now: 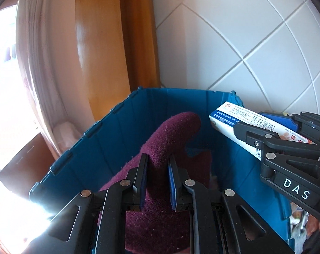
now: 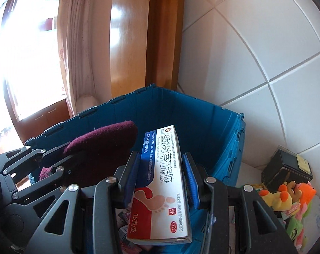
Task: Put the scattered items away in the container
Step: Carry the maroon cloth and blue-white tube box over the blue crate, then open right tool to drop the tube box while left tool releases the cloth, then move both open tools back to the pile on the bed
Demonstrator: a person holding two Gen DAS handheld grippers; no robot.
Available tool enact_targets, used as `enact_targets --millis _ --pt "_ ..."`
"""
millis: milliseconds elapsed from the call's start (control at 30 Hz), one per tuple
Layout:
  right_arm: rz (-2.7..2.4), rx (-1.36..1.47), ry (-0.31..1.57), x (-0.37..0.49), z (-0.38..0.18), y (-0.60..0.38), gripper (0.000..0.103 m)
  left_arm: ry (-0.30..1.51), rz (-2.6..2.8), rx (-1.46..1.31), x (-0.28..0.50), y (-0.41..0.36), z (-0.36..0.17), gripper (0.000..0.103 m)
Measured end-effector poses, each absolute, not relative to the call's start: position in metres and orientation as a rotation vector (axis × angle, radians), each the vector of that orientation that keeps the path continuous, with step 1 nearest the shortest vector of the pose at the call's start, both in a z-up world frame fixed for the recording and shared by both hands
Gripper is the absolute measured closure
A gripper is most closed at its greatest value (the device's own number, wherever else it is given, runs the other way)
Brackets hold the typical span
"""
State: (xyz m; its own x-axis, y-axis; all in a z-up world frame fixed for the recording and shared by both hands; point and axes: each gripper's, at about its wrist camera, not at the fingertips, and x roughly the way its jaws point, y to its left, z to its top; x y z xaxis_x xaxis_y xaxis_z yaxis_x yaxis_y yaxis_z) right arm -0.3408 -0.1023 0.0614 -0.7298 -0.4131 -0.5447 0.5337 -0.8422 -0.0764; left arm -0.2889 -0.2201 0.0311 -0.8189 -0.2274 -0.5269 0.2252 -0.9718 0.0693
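Left gripper (image 1: 157,165): jaws nearly together, pinching a maroon knitted glove (image 1: 170,139) between the blue pads. The glove's finger end sticks up and forward past the fingertips, over the open blue folding crate (image 1: 109,131); the rest of the fabric bunches below the jaws, inside the crate's walls.

Right gripper (image 2: 160,169): jaws partly apart, clamped on the two long sides of a white, blue and red medicine carton (image 2: 162,182) with Chinese print and a footprint graphic. The carton lies lengthwise along the fingers, its far end past the fingertips and over the crate's interior.

Both grippers sit side by side above the crate, the right one's carton just beside the glove.

Left wrist view only: the right gripper from the side, lettered "DAS", with the carton's barcode end showing; the crate's hinged left wall in full.

Right wrist view only: small boxes (image 2: 126,232) lying in the crate bottom under the carton; the crate's ribbed right wall; outside it on the right, a dark box (image 2: 286,169) and a heap of bright plush toys (image 2: 286,196) and packets on the surface. Left gripper seen at the left edge with the glove rising from it.

Behind: white tiled wall (image 2: 255,53), wooden door frame (image 2: 164,31), pale curtain (image 2: 79,42), bright window.
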Motion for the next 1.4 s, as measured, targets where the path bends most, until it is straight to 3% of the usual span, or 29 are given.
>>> enact_targets --millis 67,133,167,333,400,433,467,500,533,700,800,933,1200,1400 --pt "-2.512 0.718 0.317 -0.342 0.061 -0.107 0.062 0.004 -2.791 0.803 -0.289 -0.225 0.029 0.078" --pt "-2.52 0.719 0.325 -0.343 0.062 -0.109 0.062 0.001 -2.793 0.796 -0.29 -0.229 0.029 0.051" --pt "-2.524 0.719 0.33 -0.343 0.063 -0.11 0.062 0.002 -2.793 0.787 -0.289 -0.231 0.028 0.046" --pt "-2.537 0.711 0.336 -0.342 0.064 -0.113 0.062 0.023 -2.797 0.791 -0.289 -0.239 0.025 0.039" --pt "-2.545 0.711 0.336 -0.341 0.065 -0.112 0.06 0.026 -2.799 0.79 -0.287 -0.239 0.024 0.025" --pt "-2.553 0.709 0.334 -0.34 0.065 -0.111 0.052 0.025 -2.801 0.786 -0.285 -0.241 0.023 0.022" --pt "-2.562 0.706 0.331 -0.34 0.066 -0.11 0.045 0.02 -2.801 0.785 -0.28 -0.23 0.028 0.022" --pt "-2.571 0.703 0.33 -0.339 0.067 -0.109 0.028 0.017 -2.801 0.786 -0.278 -0.228 0.029 0.022" --pt "-2.576 0.7 0.328 -0.338 0.068 -0.107 0.018 0.019 -2.801 0.786 -0.277 -0.229 0.029 0.021" --pt "-2.594 0.693 0.297 -0.332 0.071 -0.092 0.017 0.051 -2.8 0.794 -0.267 -0.226 0.027 0.019" --pt "-2.605 0.69 0.268 -0.325 0.072 -0.076 0.006 0.058 -2.802 0.79 -0.26 -0.222 0.025 0.017" --pt "-2.621 0.688 0.209 -0.313 0.071 -0.047 0.0 0.07 -2.816 0.78 -0.25 -0.212 0.025 0.015" --pt "-2.7 0.683 0.101 -0.273 0.062 0.033 0.0 0.056 -2.893 0.732 -0.223 -0.166 0.034 0.014" --pt "-2.801 0.749 0.023 -0.244 0.043 0.112 0.0 0.032 -3.058 0.67 -0.201 -0.103 0.05 0.005"
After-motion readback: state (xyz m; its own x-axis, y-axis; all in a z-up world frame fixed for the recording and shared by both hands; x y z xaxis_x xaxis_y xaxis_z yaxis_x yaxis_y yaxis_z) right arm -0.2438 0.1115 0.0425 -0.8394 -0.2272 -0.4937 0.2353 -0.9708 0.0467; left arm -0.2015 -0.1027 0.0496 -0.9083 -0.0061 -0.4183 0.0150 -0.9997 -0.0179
